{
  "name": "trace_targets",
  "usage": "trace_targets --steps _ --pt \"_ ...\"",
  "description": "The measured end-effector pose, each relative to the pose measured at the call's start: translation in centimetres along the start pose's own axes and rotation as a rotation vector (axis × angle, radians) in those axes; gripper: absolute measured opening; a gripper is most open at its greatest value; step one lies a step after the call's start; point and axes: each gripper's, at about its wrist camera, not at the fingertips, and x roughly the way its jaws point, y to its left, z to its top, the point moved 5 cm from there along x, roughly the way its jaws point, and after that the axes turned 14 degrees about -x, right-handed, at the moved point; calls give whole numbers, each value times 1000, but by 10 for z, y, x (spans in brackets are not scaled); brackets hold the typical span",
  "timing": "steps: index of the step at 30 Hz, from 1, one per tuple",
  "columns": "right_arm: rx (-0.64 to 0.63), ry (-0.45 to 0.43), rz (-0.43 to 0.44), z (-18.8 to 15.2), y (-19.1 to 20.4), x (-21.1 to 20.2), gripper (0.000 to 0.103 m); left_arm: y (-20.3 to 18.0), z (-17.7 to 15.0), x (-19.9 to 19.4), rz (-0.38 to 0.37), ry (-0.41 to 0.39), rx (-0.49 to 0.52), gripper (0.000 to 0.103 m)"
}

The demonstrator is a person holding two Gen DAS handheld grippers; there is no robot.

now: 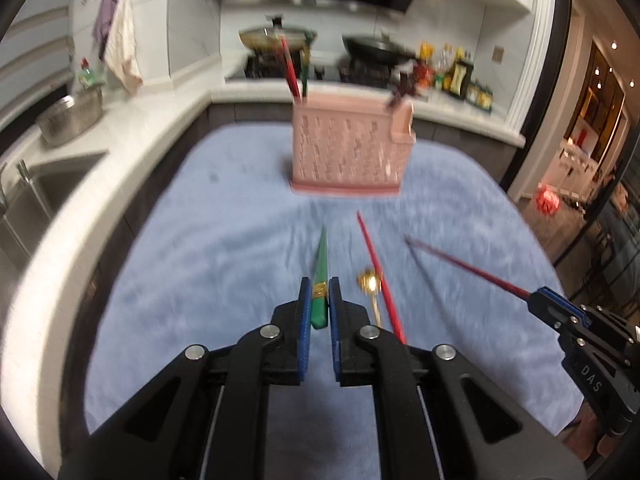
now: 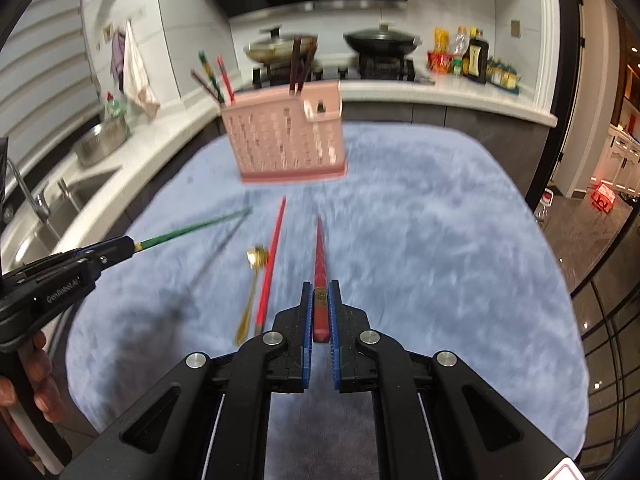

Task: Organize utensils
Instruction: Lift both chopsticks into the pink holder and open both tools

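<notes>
The left gripper (image 1: pixel 320 300) is clamped on a green chopstick (image 1: pixel 321 264) by its thick end, and the right gripper (image 2: pixel 321 304) likewise pinches a dark red chopstick (image 2: pixel 320 256). Both sticks point toward the pink holder (image 1: pixel 348 148). They look light, stiff and slick, so a butt-end grip risks swivelling.

The right gripper (image 1: pixel 536 296) reads "DAS" (partly cut off); the left gripper (image 2: pixel 130 246) reads "GenRobot.AI".
</notes>
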Motion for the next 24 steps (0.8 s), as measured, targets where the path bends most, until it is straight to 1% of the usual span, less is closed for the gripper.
trace_targets --steps 7,10,15,18,20,24 --pt "24 -121 -7 53 -18 -34 7 -2 55 -29 -14 -122 -11 7" --pt "34 -154 -6 70 -24 -41 7 -3 74 -35 -19 -151 -20 7" --pt "30 -185 -12 88 -28 -47 7 -3 99 -47 -26 -196 -26 7" --pt "52 -201 13 100 -32 -48 7 -6 117 -51 -48 -213 -34 7" --pt "74 -221 29 113 -37 -48 7 -12 132 -56 -52 -240 -25 7" --pt "81 -273 28 145 -42 -48 7 -28 166 -64 -78 -295 -9 7"
